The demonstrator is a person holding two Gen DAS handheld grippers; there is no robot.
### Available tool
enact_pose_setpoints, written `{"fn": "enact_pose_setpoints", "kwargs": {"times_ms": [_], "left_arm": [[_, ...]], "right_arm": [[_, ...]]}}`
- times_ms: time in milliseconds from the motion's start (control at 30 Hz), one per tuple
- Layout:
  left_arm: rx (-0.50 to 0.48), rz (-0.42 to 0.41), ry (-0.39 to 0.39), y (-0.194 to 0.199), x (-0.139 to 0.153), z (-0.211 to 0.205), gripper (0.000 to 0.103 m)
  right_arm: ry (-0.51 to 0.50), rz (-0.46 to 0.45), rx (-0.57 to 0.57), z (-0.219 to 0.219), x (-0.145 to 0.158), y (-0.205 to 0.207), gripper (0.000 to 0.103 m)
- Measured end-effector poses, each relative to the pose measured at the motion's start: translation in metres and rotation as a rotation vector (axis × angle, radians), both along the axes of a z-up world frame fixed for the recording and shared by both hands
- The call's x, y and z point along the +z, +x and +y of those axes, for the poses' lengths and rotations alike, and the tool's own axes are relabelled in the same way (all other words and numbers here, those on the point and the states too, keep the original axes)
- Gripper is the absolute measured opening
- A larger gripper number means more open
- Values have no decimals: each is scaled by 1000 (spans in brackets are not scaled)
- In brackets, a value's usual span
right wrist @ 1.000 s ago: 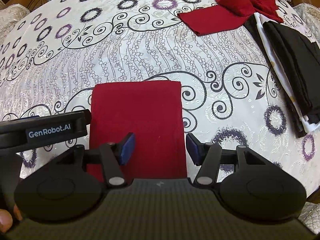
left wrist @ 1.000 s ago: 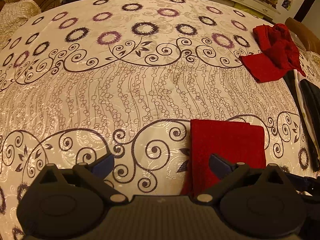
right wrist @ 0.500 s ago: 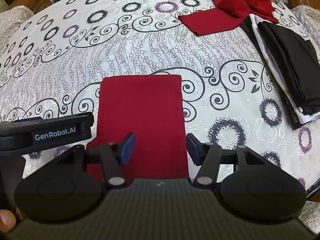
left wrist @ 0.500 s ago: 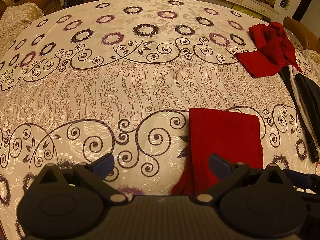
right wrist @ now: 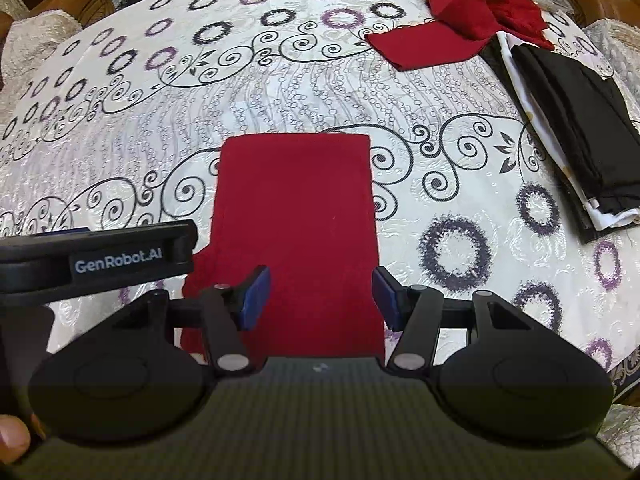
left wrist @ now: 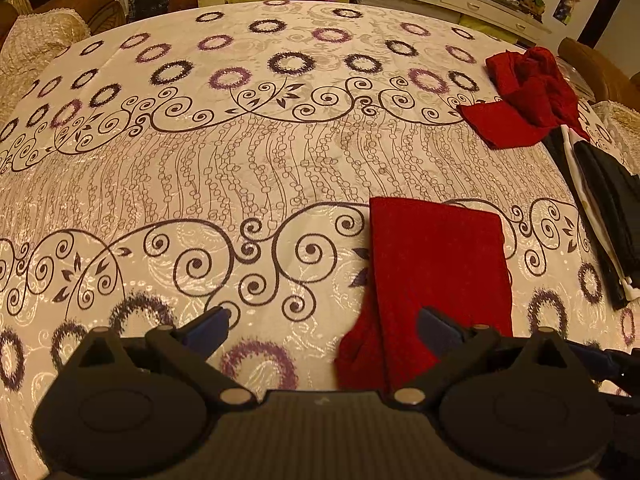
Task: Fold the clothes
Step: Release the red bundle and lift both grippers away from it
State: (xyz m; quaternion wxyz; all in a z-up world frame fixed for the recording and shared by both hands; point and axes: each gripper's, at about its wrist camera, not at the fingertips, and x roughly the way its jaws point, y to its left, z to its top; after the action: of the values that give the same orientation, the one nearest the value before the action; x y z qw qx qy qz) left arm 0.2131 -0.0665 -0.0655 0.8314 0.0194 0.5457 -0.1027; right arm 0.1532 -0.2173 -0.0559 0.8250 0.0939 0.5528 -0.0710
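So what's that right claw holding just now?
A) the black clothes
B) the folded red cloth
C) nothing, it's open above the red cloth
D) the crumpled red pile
C: the right claw stands wide open with nothing between its blue pads, and the folded red cloth lies flat on the tablecloth beneath it.

The left gripper [right wrist: 92,256] body reads "GenRobot.AI" in white.

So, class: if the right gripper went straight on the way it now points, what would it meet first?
Probably the folded red garment, lying flat on the patterned tablecloth right ahead of the open right gripper; depth is unclear.
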Motion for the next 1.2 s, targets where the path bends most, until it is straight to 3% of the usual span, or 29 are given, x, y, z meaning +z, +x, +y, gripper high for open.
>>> {"fn": "enact_pose_setpoints", "kwargs": {"times_ms": [1200], "left_arm": [[-7,-36,-9,-62,15,10,103]], "right_arm": [[1,-56,-1,9,13,-62,64]]}}
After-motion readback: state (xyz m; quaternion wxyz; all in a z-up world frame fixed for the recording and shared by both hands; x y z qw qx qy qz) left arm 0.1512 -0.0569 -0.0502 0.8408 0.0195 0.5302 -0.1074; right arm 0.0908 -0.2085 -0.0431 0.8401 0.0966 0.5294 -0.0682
